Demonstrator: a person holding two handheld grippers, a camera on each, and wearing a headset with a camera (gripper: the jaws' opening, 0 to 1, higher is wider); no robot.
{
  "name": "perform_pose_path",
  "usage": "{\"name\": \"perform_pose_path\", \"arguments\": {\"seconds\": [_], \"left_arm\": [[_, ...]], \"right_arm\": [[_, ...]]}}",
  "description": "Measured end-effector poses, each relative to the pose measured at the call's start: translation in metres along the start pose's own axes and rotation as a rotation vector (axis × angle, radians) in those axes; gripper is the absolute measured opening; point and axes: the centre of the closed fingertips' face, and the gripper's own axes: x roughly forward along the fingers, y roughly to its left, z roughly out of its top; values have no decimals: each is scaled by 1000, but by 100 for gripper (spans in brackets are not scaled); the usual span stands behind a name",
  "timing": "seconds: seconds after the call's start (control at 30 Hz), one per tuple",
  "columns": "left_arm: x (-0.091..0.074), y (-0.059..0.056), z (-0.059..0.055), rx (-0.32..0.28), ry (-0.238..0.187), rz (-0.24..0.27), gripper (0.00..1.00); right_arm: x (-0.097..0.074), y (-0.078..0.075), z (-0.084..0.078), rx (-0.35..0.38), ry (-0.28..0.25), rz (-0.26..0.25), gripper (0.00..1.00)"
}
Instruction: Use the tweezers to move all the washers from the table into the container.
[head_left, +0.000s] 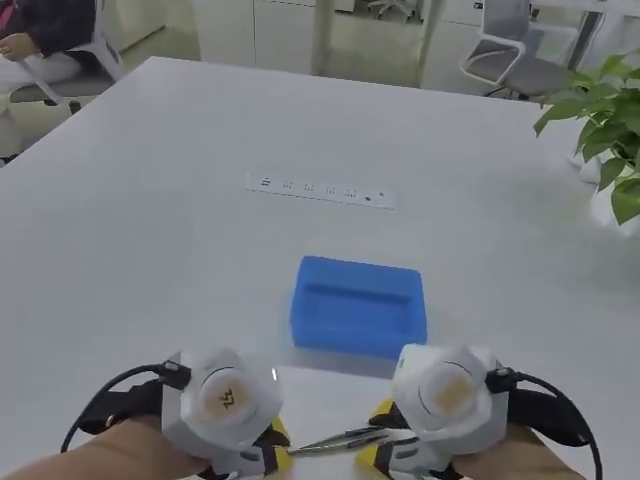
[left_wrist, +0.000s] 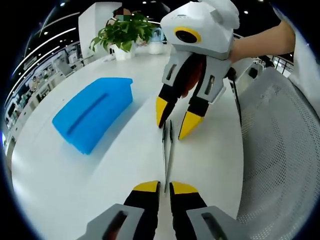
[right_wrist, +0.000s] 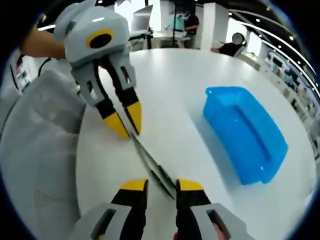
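Barely begins, by the look of it: tweezers taken up, no washer pinched.
Clamps the left gripper (left_wrist: 165, 187) on one end of the tweezers (left_wrist: 167, 145), low over the table (head_left: 150, 220), legs nearly together with nothing between them. Keeps the blue container (head_left: 355, 335) just beyond, upright, its hollow looking bare. Spreads the right gripper (right_wrist: 162, 186) around the tweezers' other end, not closed on it. Leaves, as judged here, the whole job: settling the grip, lifting each washer, dropping it in the container.
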Motion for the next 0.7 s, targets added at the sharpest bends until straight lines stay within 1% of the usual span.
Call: {"name": "perform_pose_path", "arguments": {"seconds": [0.03, 0.1, 0.17, 0.27, 0.33, 0.43, 0.6, 0.63, 0.7], "left_arm": [[1, 0, 1, -3, 0, -6, 4], [3, 0, 3, -11, -6, -15, 3], [6, 0, 5, 3, -10, -16, 0], [9, -2, 9, 19, -15, -16, 0], [10, -7, 11, 15, -18, -32, 0], [12, -10, 13, 24, -21, -33, 0], [13, -20, 16, 29, -29, -41, 1], [13, -23, 16, 26, -35, -41, 1], [14, -25, 18, 7, -48, -36, 1]], "right_arm": [[0, 0, 0, -3, -3, 6, 19], [-2, 0, -3, 6, -5, 0, 18], [-4, 3, -7, 12, -4, -7, 17], [-8, 6, -13, 22, -4, -25, 9], [-9, 9, -14, 45, -17, -27, 10], [-13, 11, -19, 78, -27, -38, 9], [-18, 19, -27, 102, -31, -49, 8], [-19, 20, -28, 104, -30, -50, 9], [-20, 21, -29, 103, -30, -54, 9]]}}
